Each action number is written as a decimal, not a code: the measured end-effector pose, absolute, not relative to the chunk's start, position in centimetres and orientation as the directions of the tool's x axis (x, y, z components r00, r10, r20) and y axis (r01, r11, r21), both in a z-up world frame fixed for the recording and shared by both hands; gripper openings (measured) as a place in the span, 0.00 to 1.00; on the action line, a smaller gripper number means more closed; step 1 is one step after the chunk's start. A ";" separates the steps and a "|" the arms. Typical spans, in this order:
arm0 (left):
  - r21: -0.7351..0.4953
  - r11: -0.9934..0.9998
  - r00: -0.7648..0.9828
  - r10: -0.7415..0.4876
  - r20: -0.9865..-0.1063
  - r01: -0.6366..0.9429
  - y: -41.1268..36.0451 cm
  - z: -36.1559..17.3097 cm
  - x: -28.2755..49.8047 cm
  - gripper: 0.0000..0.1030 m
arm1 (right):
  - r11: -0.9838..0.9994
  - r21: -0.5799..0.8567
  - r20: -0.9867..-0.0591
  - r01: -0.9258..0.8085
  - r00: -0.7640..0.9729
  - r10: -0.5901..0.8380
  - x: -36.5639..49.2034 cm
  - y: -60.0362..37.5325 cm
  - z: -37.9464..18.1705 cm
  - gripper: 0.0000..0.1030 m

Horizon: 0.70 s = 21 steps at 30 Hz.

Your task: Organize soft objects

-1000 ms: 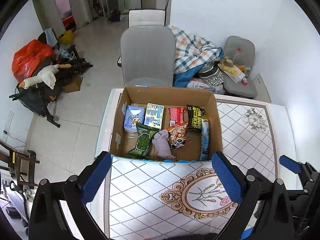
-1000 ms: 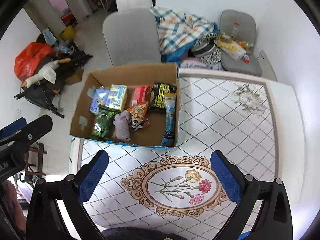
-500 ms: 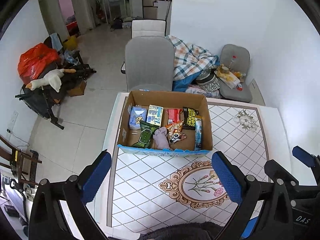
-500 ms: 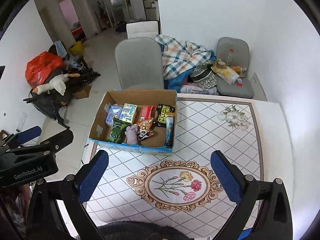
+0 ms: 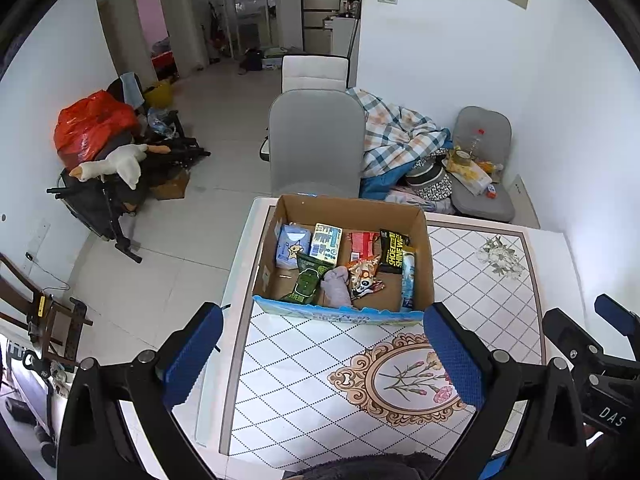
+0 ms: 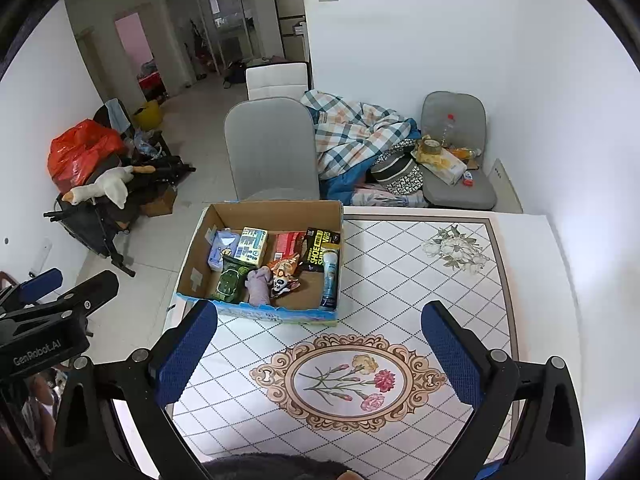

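Facing cardboard box [image 5: 426, 256], grey chair [image 5: 316, 140] behind

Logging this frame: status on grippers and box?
Left gripper open, empty. Right gripper open, empty. Box on table, packets and grey cloth inside. Nothing in the way.

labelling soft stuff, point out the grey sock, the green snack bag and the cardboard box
grey sock [image 6: 258, 286], right wrist view, middle of the bundled fabric
green snack bag [image 6: 230, 282], right wrist view, centre of its printed front
cardboard box [image 6: 276, 211], right wrist view, inner face of the far wall
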<state>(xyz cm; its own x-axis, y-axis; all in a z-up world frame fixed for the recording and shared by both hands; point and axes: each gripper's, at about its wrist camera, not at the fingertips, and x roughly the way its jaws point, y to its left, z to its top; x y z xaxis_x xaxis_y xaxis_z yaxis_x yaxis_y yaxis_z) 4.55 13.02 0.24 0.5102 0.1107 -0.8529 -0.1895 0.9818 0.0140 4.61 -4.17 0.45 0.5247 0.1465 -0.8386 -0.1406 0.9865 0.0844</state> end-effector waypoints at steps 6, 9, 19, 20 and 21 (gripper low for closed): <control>0.013 0.979 0.513 0.118 -0.850 -0.204 13.3 0.3 4.3 1.00 | 0.988 0.082 -0.837 -0.130 0.529 0.139 4.6 -4.2 0.3 1.00; 0.020 0.980 0.511 0.122 -0.851 -0.200 13.2 0.2 4.2 1.00 | 0.990 0.076 -0.833 -0.121 0.538 0.130 4.6 -4.2 0.3 1.00; 0.018 0.981 0.511 0.117 -0.851 -0.194 13.0 0.1 3.9 1.00 | 0.992 0.066 -0.826 -0.110 0.552 0.116 4.6 -4.2 0.7 1.00; 0.019 0.981 0.510 0.116 -0.852 -0.191 13.1 0.1 3.9 1.00 | 0.992 0.071 -0.824 -0.108 0.553 0.119 4.6 -4.3 0.7 1.00; 0.020 0.982 0.509 0.115 -0.853 -0.189 13.1 0.0 3.9 1.00 | 0.991 0.076 -0.824 -0.106 0.553 0.122 4.6 -4.3 0.8 1.00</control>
